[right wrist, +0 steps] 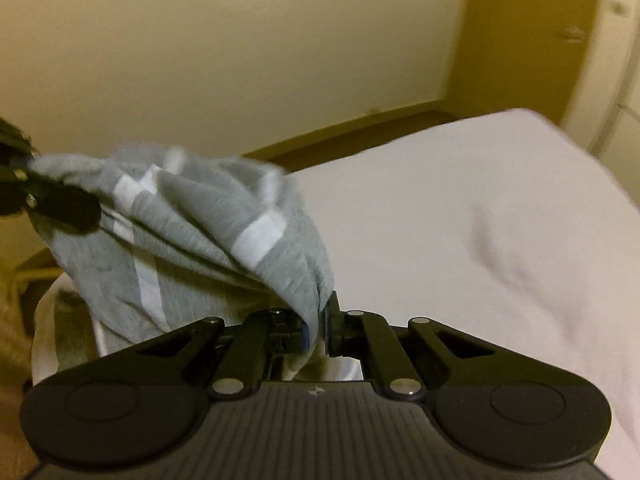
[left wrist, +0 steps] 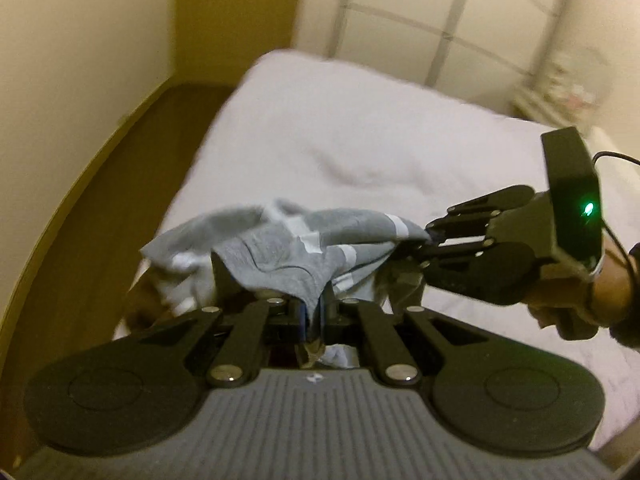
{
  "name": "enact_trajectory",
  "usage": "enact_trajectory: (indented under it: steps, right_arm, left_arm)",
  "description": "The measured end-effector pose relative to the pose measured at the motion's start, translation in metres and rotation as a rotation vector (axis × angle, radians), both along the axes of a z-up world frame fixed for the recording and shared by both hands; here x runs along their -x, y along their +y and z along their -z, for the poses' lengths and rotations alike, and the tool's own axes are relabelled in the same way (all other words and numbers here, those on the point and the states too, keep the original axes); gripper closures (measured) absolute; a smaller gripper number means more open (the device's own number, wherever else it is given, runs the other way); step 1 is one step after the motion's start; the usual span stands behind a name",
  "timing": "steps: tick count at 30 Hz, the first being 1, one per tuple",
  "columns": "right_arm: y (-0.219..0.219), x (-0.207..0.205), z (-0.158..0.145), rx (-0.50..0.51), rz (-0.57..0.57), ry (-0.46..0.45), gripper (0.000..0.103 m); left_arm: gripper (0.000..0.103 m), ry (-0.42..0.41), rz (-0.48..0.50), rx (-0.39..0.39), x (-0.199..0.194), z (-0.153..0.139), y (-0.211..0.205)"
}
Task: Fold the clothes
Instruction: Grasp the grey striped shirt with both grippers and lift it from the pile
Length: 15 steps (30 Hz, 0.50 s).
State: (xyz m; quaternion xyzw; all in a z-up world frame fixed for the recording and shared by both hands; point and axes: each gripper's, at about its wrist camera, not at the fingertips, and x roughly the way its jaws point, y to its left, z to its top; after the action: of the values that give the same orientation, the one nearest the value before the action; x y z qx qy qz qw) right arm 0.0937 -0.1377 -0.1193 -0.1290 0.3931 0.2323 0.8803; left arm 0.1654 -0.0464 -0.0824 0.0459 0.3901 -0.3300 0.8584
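Hidden, cropped and blurred parts

The grey garment [left wrist: 280,248] drapes over the left gripper [left wrist: 314,312], hiding its fingertips; its lower folds vanish behind the tool body. The shelf [left wrist: 560,96] far ahead-right is too blurred to read. The right gripper [right wrist: 318,326] fingertips are cloth-covered too.

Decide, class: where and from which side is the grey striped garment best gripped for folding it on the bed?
Probably at its outer edges. The grey striped garment hangs bunched between the left gripper and the right gripper, each pinching an end, above the white bed. Coming from opposite sides lets it spread flat.
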Motion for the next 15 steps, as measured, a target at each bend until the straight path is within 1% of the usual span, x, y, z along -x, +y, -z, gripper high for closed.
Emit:
enact_trajectory:
  steps: [2,4,6,8,11,15]
  right_arm:
    - [-0.036,0.02,-0.023,0.003,0.089,-0.028,0.098]
    - [-0.072,0.043,-0.044,0.01,0.18,-0.053,0.098]
    - [-0.109,0.072,-0.061,0.021,0.27,-0.068,0.098]
    - [-0.143,0.105,-0.07,0.03,0.351,-0.067,0.098]
    - [-0.19,0.158,-0.08,0.048,0.452,-0.06,0.098]
    - [-0.25,0.242,-0.087,0.049,0.551,-0.017,0.098]
  left_arm:
    - [0.099,-0.031,0.055,0.029,0.003,-0.011,-0.013]
    - [0.099,-0.049,0.145,0.072,0.016,-0.021,-0.039]
    - [0.099,-0.054,0.24,0.111,0.035,-0.028,-0.067]
    - [0.099,-0.048,0.331,0.128,0.061,-0.032,-0.095]
    - [0.099,-0.015,0.462,0.153,0.108,-0.035,-0.138]
    - [0.1,0.062,0.579,0.193,0.171,-0.038,-0.184]
